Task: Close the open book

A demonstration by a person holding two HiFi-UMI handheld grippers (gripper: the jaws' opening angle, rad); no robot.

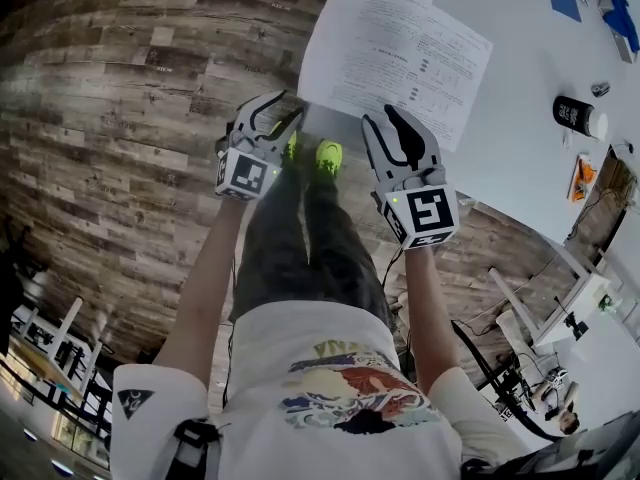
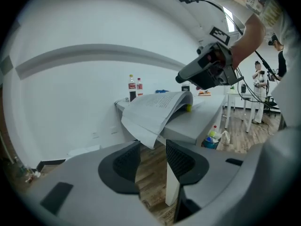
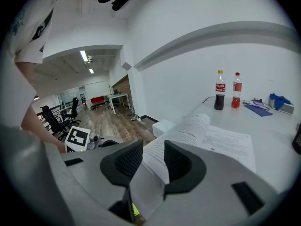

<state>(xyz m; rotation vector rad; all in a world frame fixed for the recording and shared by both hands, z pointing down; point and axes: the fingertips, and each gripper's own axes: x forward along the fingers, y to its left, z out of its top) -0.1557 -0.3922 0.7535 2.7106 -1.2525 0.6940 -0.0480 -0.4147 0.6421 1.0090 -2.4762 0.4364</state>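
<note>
Both wide apart, empty: your left gripper (image 1: pixel 283 111), right gripper (image 1: pixel 385 118). At 12 o'clock, book (image 1: pixel 395 53) overhangs table (image 1: pixel 520 138); clumsy push may slide it off.

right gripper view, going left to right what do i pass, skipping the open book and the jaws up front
desk chairs → white box on the floor → cola bottle → red drink bottle → blue cloth
</note>
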